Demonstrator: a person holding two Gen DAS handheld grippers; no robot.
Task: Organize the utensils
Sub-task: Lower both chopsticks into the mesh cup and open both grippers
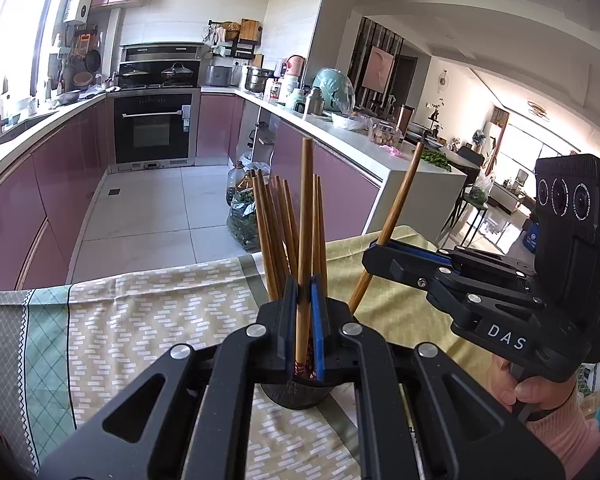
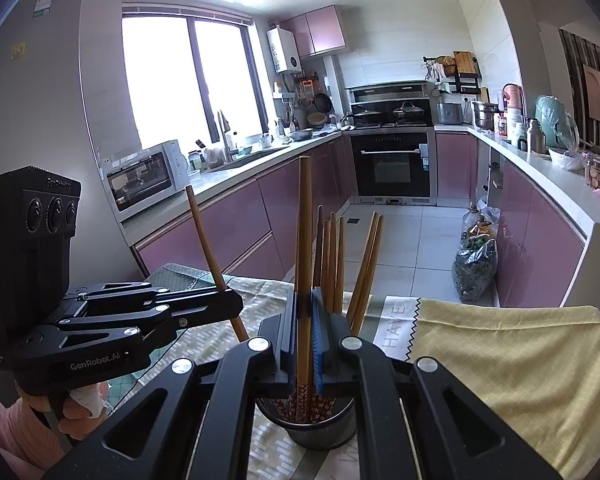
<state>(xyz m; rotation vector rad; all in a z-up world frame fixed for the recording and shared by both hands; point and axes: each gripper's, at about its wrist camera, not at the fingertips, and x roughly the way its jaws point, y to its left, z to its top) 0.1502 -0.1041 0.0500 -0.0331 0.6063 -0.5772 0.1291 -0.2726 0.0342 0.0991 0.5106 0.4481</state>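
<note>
A black mesh holder [image 2: 306, 426] stands on the cloth-covered table and holds several wooden chopsticks [image 2: 332, 256]. My left gripper [image 1: 303, 300] is shut on one upright chopstick [image 1: 305, 216] whose patterned end is in the holder [image 1: 300, 394]. My right gripper [image 2: 305, 312] is shut on another chopstick [image 2: 305, 232], its lower end also in the holder. In the left wrist view the right gripper [image 1: 380, 246] shows with its chopstick [image 1: 400, 196] leaning right. In the right wrist view the left gripper [image 2: 228, 300] shows with its chopstick [image 2: 206, 236] leaning left.
Patterned green and yellow cloths [image 1: 140, 304] cover the table [image 2: 500, 352]. Beyond the table edge is a tiled kitchen floor with bags of greens [image 2: 474, 268], pink cabinets, an oven [image 2: 392, 164] and cluttered counters.
</note>
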